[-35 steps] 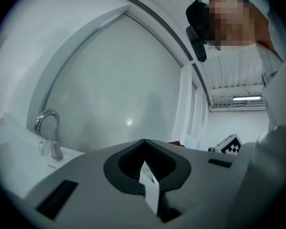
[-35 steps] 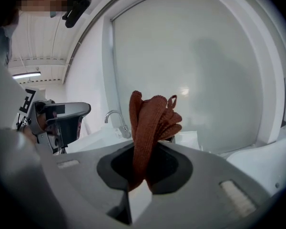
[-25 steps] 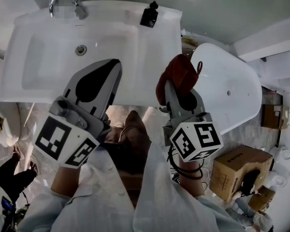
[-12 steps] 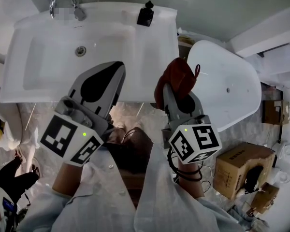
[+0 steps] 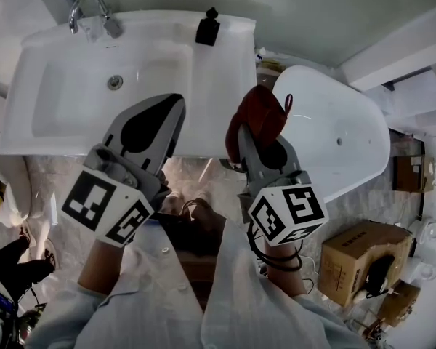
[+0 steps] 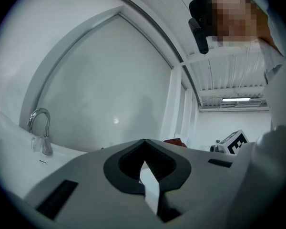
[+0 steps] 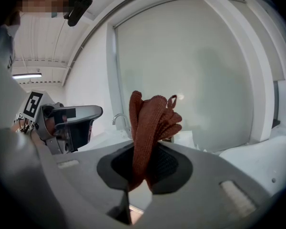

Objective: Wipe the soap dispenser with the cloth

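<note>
From the head view, both my forearms reach forward over the front edge of the white sink (image 5: 29,86), marker cubes towards me. My left tool (image 5: 171,106) angles up and to the right over the sink's rim. My right tool (image 5: 251,138) points nearly straight ahead, between the sink and the white tub (image 5: 334,137) to its right. The rust-red cloth (image 5: 263,113) bunches up out of the right tool. The black soap dispenser (image 5: 207,29) stands upright on the sink's back ledge, right of the faucet (image 5: 87,9) and well apart from the cloth. Against a second ago, both tools hold much the same pose, while the sink and dispenser sit a little further left in the view.

In the left gripper view, my left tool (image 6: 143,143) is clenched tip to tip with nothing between its jaws. The faucet (image 6: 40,130) rises at the left, and a sliver of the cloth (image 6: 175,141) shows past the jaws.

In the right gripper view, my right tool (image 7: 143,173) grasps the cloth (image 7: 152,120), a knitted, folded wad standing upright with a small loop at its top. The left tool (image 7: 78,113) hangs to the left.
</note>
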A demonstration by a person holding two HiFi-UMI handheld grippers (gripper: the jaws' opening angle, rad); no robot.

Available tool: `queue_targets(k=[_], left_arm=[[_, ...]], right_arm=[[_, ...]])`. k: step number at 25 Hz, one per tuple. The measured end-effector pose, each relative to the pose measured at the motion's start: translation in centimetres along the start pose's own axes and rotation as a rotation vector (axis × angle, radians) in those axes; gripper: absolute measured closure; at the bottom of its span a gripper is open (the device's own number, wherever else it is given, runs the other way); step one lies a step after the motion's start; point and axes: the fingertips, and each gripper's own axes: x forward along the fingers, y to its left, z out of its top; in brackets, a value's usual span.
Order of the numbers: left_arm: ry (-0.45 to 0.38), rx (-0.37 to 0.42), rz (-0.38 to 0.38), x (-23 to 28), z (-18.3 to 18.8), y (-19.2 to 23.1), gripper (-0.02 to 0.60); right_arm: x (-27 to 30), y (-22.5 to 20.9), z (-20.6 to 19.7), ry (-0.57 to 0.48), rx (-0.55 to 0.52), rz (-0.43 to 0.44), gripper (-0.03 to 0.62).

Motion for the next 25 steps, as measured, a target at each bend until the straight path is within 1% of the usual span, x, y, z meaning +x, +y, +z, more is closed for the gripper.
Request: queue_targets(k=[4, 9, 15, 25], left_arm=[[-0.002, 0.017, -0.004, 0.8, 0.0, -1.3, 0.578], [-0.006, 0.016, 0.003, 1.2, -0.2, -2.4, 0.578], [-0.007, 0.021, 0.006, 1.3, -0.2, -3.0, 0.578], [-0.004, 0.015, 0.011, 1.1, -0.5, -3.4, 0.578]], right_arm=[[-0.9, -0.9, 0.0, -0.003, -0.001, 0.006, 0.539], [-1.8, -1.5, 0.2, -0.009, -0.008, 0.019, 0.539], [-2.1, -1.7, 0.3, -0.011, -0.031, 0.023, 0.539], [-2.5, -1.5, -0.3, 0.007, -0.036, 0.035, 0.539]])
